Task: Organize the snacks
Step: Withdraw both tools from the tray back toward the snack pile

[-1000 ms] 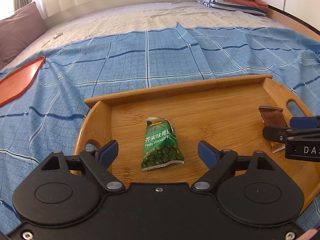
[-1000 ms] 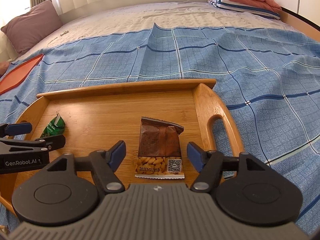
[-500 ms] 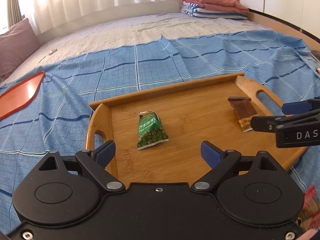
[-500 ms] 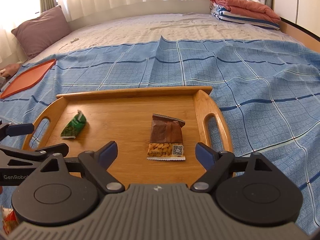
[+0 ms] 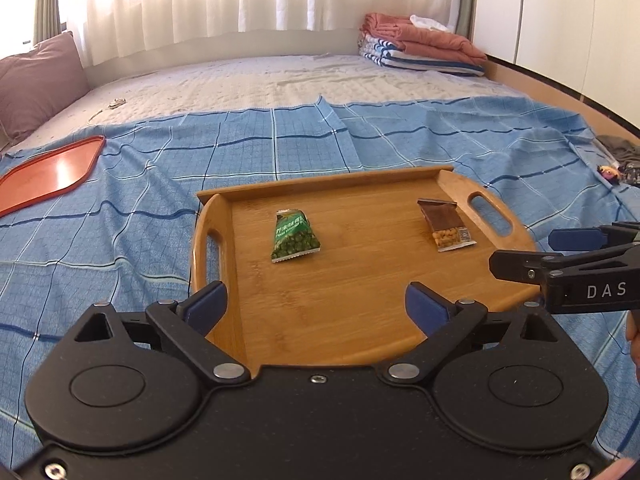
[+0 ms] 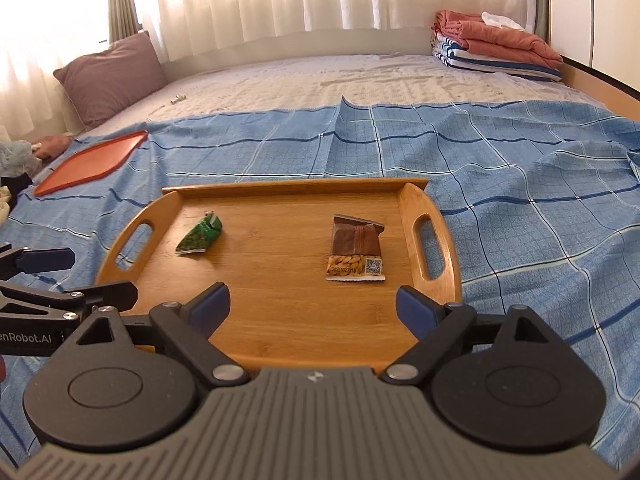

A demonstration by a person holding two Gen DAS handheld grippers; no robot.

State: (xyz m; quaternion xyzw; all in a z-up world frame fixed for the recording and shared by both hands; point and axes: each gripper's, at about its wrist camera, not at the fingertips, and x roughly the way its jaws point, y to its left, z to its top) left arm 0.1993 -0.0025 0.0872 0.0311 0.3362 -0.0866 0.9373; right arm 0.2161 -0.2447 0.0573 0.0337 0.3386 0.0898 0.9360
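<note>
A wooden tray [image 5: 360, 312] with two handles lies on the blue checked sheet; it also shows in the right wrist view [image 6: 280, 320]. On it lie a green wasabi-pea packet [image 5: 295, 236] [image 6: 200, 236] at the left and a brown almond packet [image 5: 446, 224] [image 6: 355, 254] at the right. My left gripper [image 5: 316, 304] is open and empty over the tray's near edge. My right gripper [image 6: 312, 308] is open and empty, also at the near edge. Each gripper shows in the other's view, the right [image 5: 560, 256] and the left [image 6: 60, 276], both open.
A red tray [image 5: 44, 178] [image 6: 92, 160] lies on the sheet at the far left. A purple pillow [image 6: 112, 76] and folded blankets [image 6: 496, 44] sit at the back. Small items lie at the bed's right edge [image 5: 616, 168].
Both grippers have pulled back and up from the tray, so the packets look farther away. Both stay open and empty. The packets have not moved.
</note>
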